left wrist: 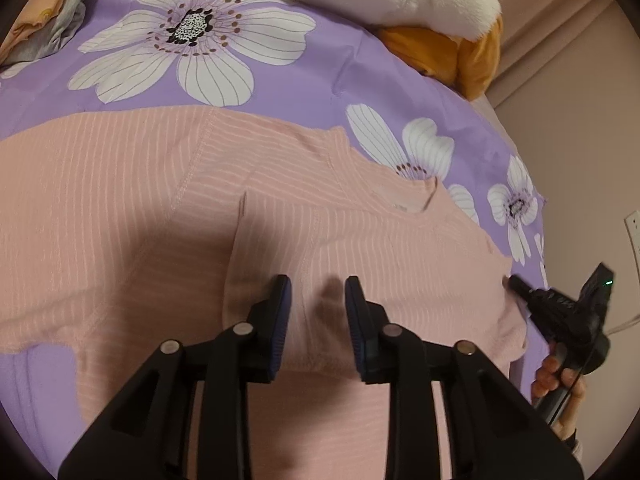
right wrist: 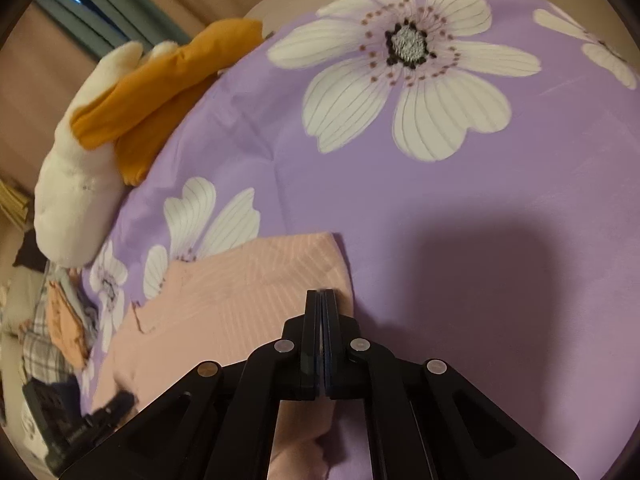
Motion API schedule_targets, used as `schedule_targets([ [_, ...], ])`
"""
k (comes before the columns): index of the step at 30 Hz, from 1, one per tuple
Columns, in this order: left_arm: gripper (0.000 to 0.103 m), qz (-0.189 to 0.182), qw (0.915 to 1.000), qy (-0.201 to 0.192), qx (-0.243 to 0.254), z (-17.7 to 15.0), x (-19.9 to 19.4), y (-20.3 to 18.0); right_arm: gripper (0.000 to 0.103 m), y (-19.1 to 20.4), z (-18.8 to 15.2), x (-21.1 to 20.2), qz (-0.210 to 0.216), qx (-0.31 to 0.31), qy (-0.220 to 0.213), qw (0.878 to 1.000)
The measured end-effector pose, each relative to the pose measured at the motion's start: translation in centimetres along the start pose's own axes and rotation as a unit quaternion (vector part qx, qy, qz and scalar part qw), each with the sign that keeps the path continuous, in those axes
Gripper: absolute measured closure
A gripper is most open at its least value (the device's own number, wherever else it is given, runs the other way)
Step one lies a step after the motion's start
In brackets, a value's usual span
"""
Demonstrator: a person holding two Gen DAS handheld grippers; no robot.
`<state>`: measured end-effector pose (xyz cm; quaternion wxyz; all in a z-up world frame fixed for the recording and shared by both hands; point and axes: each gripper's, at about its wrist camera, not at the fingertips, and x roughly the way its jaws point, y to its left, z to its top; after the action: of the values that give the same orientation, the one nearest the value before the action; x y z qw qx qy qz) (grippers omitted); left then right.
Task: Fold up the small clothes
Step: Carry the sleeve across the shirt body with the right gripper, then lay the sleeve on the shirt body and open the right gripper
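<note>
A pink striped shirt (left wrist: 120, 220) lies spread on the purple flowered bedspread (left wrist: 304, 80), with one sleeve folded in over its body. My left gripper (left wrist: 318, 292) rests its tips on the folded part; the jaws stand a little apart, with flat cloth showing between them. At the shirt's right edge my right gripper (left wrist: 514, 282) is held by a hand (left wrist: 560, 376). In the right wrist view that gripper (right wrist: 324, 294) is shut, its tips on the edge of the shirt (right wrist: 240, 280). The left gripper (right wrist: 124, 398) shows low on the left there.
A white and orange plush toy (left wrist: 440, 0) (right wrist: 80, 180) lies at the bed's far side. A pile of other clothes (left wrist: 48, 20) (right wrist: 60, 320) sits beyond the shirt. The bed's edge, a wall and a socket (left wrist: 634, 224) are on the right.
</note>
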<state>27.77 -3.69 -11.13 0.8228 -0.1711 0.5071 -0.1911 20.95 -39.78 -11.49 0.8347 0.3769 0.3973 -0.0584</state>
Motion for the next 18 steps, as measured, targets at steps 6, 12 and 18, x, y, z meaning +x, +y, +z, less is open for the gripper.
schedule_targets([
  [6,0.072,0.013,0.9996,0.001,0.025,-1.2,-0.5,-0.1,0.101,2.7,-3.0,-2.9,0.043,-0.083,0.017,0.995],
  [12,0.072,0.015,0.9995,0.003,0.026,-1.4,-0.6,0.1,0.101,-0.1,-5.9,-4.7,-0.014,-0.1,0.026,0.995],
  [18,0.068,0.015,0.9997,0.004,0.018,-1.3,-0.4,0.0,0.083,-1.5,-6.0,-6.0,-0.012,-0.095,0.012,0.995],
])
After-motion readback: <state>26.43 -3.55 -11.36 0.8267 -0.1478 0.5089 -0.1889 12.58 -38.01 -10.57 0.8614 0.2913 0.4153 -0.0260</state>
